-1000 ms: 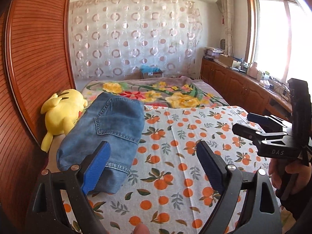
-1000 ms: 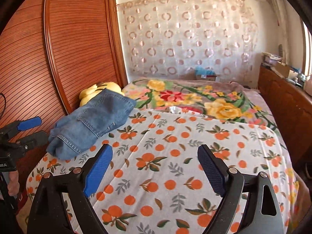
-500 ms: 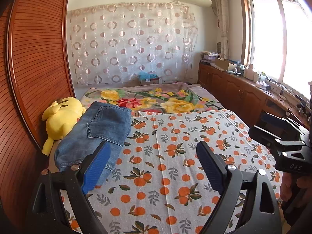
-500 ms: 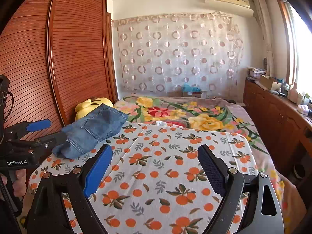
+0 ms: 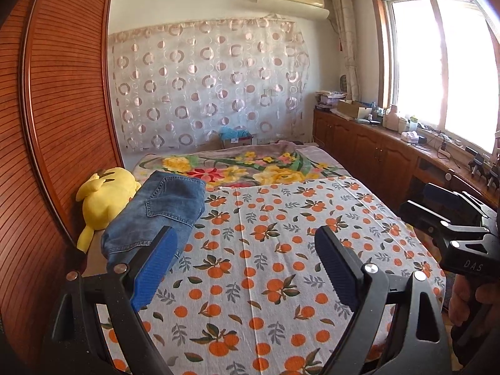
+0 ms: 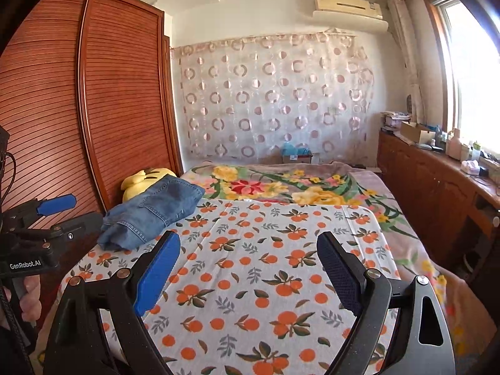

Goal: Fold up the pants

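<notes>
Denim: the pants lie folded into a compact blue bundle on the bed, at its left edge near the far end of the orange-print sheet, just beside a yellow plush toy and close to the wooden wardrobe.
Task stage: judging by that bundle, the folding looks done or nearly so; nothing is in either claw.
Left claw: jaws wide apart, empty, blue pads showing, the bare sheet between them; the near corner of the pants sits behind its left finger.
Right claw: equally wide, empty, over the middle of the sheet, well apart from the pants.
Hand pose: both claws point along the bed, tilted a little downward, held side by side above its near end; each shows at the edge of the other's view, with a hand on its handle.
Risk: the bundle lies at the bed's left edge, so a careless brush from the left claw could nudge it off toward the wardrobe or spring the top fold open.
Risk two: a one-sided pinch would likely drag the layers askew.
</notes>
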A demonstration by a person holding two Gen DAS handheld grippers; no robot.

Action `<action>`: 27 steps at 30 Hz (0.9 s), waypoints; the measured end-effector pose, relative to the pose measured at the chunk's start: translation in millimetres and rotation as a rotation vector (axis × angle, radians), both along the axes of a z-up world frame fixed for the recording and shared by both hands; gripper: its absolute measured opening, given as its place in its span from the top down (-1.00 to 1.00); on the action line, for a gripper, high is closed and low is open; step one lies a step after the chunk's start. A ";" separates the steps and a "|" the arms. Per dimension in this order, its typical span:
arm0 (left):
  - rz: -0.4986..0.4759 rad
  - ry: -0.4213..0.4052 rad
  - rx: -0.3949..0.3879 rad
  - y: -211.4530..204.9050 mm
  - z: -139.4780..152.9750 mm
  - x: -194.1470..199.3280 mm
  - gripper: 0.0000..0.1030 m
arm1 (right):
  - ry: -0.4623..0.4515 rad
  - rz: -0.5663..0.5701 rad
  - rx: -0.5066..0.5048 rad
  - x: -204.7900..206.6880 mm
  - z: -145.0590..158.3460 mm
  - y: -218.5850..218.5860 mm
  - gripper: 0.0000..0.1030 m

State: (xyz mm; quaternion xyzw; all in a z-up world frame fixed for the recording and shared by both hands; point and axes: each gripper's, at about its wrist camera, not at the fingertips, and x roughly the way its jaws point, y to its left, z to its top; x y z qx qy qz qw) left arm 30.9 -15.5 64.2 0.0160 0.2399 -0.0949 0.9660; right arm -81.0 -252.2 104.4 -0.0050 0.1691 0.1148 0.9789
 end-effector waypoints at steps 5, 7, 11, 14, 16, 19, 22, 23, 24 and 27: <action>0.004 -0.012 -0.005 -2.1 4.9 -12.2 -0.75 | -0.014 -0.019 0.013 -11.2 2.2 -5.2 -0.75; 0.005 -0.015 -0.010 -2.0 4.2 -16.3 -0.75 | -0.013 -0.027 0.015 -12.6 1.8 -6.7 -0.75; 0.014 -0.014 -0.012 0.0 0.6 -23.5 -0.75 | 0.006 -0.040 0.014 -15.8 -6.2 -8.5 -0.75; 0.018 -0.005 -0.021 3.0 -2.7 -26.5 -0.75 | 0.013 -0.043 0.015 -19.1 -8.9 -11.3 -0.75; 0.023 -0.002 -0.023 4.8 -4.1 -26.7 -0.75 | 0.017 -0.044 0.015 -19.9 -8.6 -12.2 -0.75; 0.036 -0.002 -0.022 7.7 -5.0 -27.0 -0.75 | 0.023 -0.043 0.015 -19.7 -6.7 -14.3 -0.75; 0.042 0.000 -0.031 10.7 -5.5 -27.5 -0.75 | 0.024 -0.040 0.012 -17.6 -5.5 -12.2 -0.75; 0.043 0.000 -0.032 10.8 -5.7 -28.0 -0.75 | 0.023 -0.039 0.010 -18.1 -4.8 -11.2 -0.75; 0.045 0.000 -0.031 11.3 -6.0 -28.3 -0.75 | 0.021 -0.038 0.009 -19.9 -6.3 -11.4 -0.75; 0.049 0.001 -0.032 11.5 -5.9 -28.7 -0.75 | 0.021 -0.036 0.010 -20.0 -7.0 -11.8 -0.75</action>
